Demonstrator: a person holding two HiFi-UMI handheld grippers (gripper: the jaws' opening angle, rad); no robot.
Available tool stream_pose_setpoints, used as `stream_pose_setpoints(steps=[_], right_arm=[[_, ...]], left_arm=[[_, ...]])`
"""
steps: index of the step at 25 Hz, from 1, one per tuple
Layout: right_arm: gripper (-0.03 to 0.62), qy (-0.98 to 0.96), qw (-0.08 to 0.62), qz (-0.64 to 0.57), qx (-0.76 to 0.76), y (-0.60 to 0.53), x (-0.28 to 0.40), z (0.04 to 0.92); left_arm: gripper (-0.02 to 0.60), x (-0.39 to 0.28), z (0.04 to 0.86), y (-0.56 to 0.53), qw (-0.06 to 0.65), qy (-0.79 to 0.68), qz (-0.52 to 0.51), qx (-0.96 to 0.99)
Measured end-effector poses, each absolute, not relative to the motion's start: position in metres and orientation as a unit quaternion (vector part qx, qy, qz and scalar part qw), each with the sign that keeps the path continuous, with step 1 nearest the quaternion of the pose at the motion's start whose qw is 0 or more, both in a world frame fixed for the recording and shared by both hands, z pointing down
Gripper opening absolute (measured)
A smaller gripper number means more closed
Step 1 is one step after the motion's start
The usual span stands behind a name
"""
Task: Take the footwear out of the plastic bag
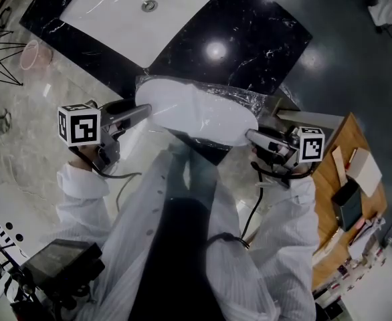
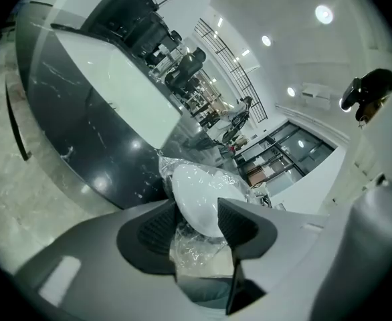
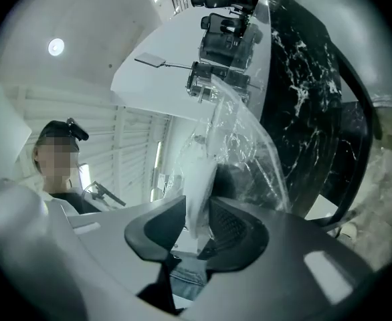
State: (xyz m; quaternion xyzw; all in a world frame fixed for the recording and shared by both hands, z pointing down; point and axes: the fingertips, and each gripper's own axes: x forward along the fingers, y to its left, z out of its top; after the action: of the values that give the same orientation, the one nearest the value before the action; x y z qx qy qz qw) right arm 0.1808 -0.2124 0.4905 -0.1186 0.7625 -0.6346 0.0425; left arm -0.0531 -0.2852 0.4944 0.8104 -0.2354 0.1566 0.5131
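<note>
Black marble-veined worktop with 1 white rectangular basin
The basin is sunk into the worktop, with 1 round metal drain in it. A clear plastic bag holding white footwear is over the near edge; whether it rests there cannot be told.

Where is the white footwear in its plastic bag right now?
Head view, centre: the white footwear, wrapped in the plastic bag, is held between the left gripper and right gripper, at the near edge of the black counter.
</note>
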Motion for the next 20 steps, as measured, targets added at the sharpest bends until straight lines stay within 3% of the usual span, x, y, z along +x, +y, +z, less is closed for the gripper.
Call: stream_pose_setpoints(steps=[9,11,20], right_arm=[[0.132,0.757,0.048,-0.65,-0.053,-0.204,0.163,0.483],[0.108,0.761,0.06,-0.641,-0.072,-0.209,0.165,0.482],[0.081,0.779,0.082,-0.611,-0.115,-0.209,0.19,0.446]], left_arm=[[0.15,-0.054,0.492,-0.279,0.531,-0.2,0.14,0.812],[0.143,-0.055,0.488,-0.279,0.53,-0.197,0.13,0.814],[0.077,-0.056,0.441,-0.283,0.481,-0.179,0.1,0.853]])
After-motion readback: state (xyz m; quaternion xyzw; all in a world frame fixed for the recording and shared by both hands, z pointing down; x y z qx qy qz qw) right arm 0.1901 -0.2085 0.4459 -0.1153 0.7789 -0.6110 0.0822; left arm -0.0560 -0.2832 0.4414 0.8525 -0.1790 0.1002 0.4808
